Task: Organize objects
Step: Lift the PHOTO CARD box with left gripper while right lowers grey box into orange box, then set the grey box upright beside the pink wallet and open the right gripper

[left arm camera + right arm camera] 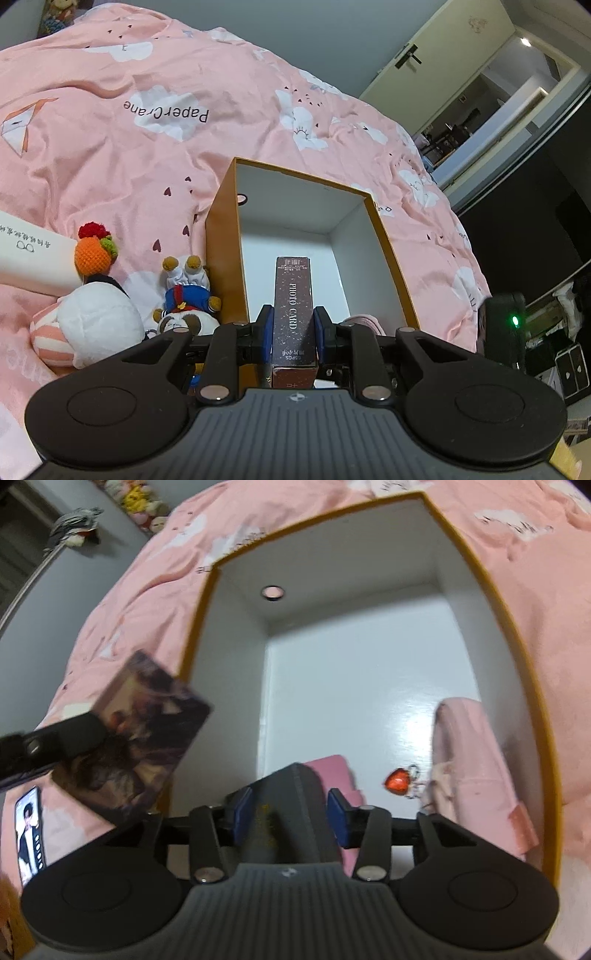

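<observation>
Plush toys: far left on the pink bed (147, 110), a white plush with an orange crocheted top (96, 317) and a small bear in blue (186, 299), just beside the box's outer wall, not yet packed.
Left gripper (293, 332): jaws clenched on the dark photo card box (293, 310), held upright at the near edge of the orange storage box (223, 236).
Step in hand: packing loose things into the storage box; by my reading the card box goes in next.
Next move, left: carry it over the rim, lower it to the white floor, then let go.
Right gripper (290, 812): over the box interior, jaws standing apart on either side of a dark grey block (291, 805); blurred, but the pads look clear of it, so I judge it released.
Inside the box: a red heart charm (398, 782) and a pink pouch (476, 760) on the floor at right.
Next move, right: draw up and out, clear of the rim.
</observation>
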Demonstrator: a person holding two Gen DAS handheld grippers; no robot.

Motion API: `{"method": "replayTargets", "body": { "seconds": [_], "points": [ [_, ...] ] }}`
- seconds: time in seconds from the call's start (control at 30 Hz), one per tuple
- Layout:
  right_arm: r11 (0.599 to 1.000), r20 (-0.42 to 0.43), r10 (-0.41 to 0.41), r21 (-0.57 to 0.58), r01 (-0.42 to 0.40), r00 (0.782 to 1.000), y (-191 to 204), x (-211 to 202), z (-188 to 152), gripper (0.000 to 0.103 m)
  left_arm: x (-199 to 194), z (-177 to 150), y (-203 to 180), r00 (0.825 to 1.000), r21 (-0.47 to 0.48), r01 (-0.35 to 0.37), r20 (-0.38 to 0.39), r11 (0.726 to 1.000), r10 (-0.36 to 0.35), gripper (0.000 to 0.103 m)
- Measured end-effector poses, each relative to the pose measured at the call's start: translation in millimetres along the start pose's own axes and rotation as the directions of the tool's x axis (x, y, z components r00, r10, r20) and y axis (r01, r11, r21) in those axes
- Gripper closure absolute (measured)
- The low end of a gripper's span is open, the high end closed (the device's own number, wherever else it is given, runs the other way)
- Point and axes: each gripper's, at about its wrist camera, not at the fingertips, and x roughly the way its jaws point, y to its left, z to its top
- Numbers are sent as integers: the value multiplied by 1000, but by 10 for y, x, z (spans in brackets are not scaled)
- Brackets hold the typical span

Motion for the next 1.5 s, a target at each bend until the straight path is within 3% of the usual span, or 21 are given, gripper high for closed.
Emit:
{"method": "replayTargets", "body": {
  "seconds": [0.17,0.43,0.53,0.77,1.0,1.13,1.2,1.33,1.5],
  "points": [
    [999,-147,34,-16,-36,989,-79,131,130,34,89,-40,-32,1000,14,-1,-25,1000,2,78],
    [990,-321,-66,-138,22,945,145,457,286,20,58,-39,-37,1000,35,-29,2,999,29,78],
    [981,-343,-97,-194,30,934,265,548,332,20,23,-17,-33,998,53,-57,29,997,55,78],
    [971,-399,-120,-236,25,909,318,766,482,14,-43,33,55,998,19,-17,60,1000,16,78],
    [975,-498,-93,-222,-23,862,297,939,500,9,-54,65,121,998,0,13,64,1000,-13,78],
    [988,-555,-38,-148,-53,831,160,1082,537,5,-48,68,144,998,-12,20,60,1000,-19,78],
    [989,-555,-20,-131,-63,832,138,1117,535,1,-44,65,158,998,-16,20,57,1000,-20,78],
    [982,-520,-28,-173,-73,854,202,1049,483,9,-24,54,168,998,-20,22,52,1000,-21,78],
    [989,-476,93,-58,-137,875,122,815,475,38,2,31,193,999,-29,18,40,999,-17,78]
  ]
}}
